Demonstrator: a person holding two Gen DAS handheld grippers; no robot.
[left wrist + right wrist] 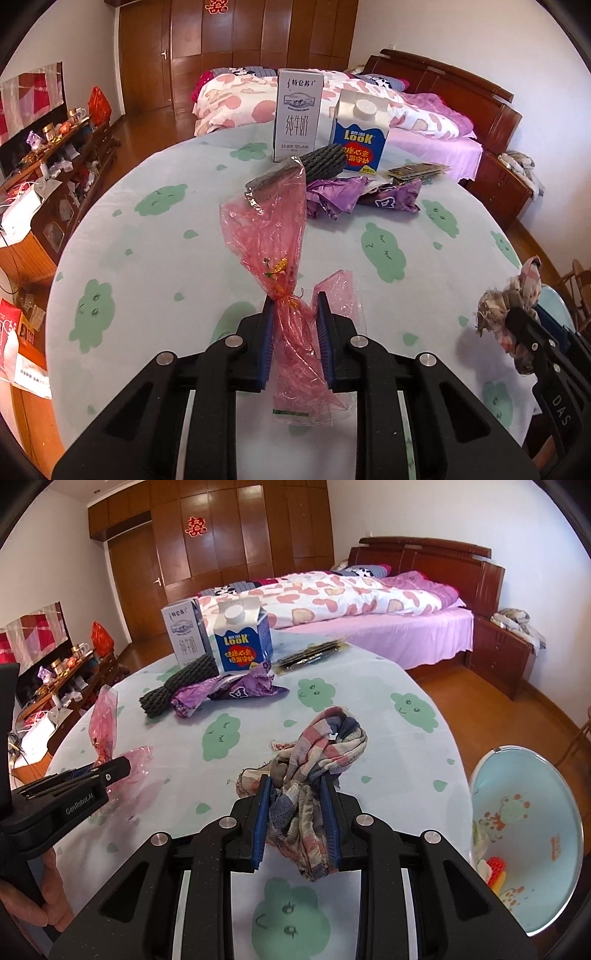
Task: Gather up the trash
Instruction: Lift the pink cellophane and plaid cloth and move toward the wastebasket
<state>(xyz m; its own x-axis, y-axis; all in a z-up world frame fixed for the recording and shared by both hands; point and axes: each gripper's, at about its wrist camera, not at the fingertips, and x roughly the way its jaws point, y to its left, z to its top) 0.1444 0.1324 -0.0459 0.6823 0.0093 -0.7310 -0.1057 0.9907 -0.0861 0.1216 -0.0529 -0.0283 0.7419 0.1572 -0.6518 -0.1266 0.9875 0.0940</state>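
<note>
My left gripper (294, 301) is shut on a crumpled pink plastic wrapper (271, 225) and holds it above the round table (155, 251). My right gripper (294, 782) is shut on a checked rag (325, 738), lifted above the table. The rag also shows in the left wrist view (508, 295), and the pink wrapper in the right wrist view (105, 720). Further back lie a purple wrapper (343, 194), a dark mesh roll (321, 162), a grey milk carton (298, 112), a blue LOOK carton (360, 138) and flat dark packets (417, 170).
A light blue bin (532, 834) with some trash inside stands to the right of the table. A bed (369, 609) lies behind, a nightstand (506, 657) to its right, a cluttered sideboard (55, 177) on the left.
</note>
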